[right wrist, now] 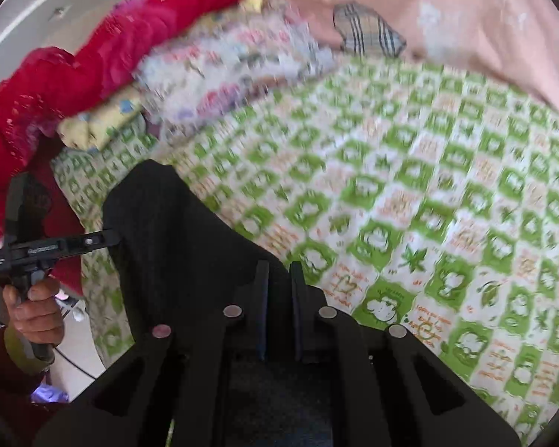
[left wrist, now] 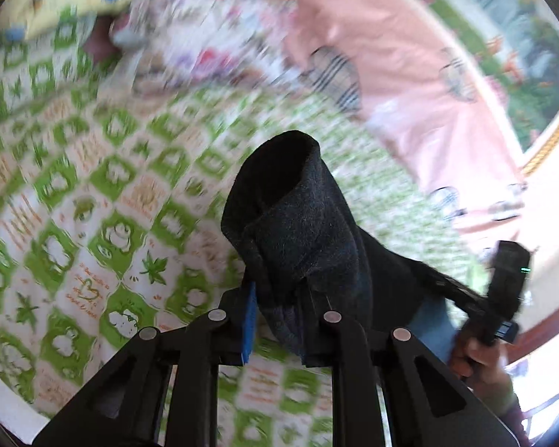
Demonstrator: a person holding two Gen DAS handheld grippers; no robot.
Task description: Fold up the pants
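Observation:
The dark fleece pants (left wrist: 298, 223) hang bunched in the air above the bed. My left gripper (left wrist: 279, 298) is shut on a thick fold of them; the cloth rises beyond its fingers in a rolled tube. In the right wrist view the same pants (right wrist: 167, 231) spread as a black sheet to the left, and my right gripper (right wrist: 279, 287) is shut on their edge, with cloth pinched between the narrow fingers. The other hand-held gripper shows at the right in the left wrist view (left wrist: 503, 298) and at the left in the right wrist view (right wrist: 37, 253).
The bed carries a green and white checked sheet (right wrist: 410, 205). A pink blanket (left wrist: 410, 74) lies at the far side. A red garment (right wrist: 93, 59), a yellow cloth (right wrist: 93, 126) and a floral quilt (right wrist: 234, 56) are piled at the head. The bed's left edge drops to the floor (right wrist: 70, 354).

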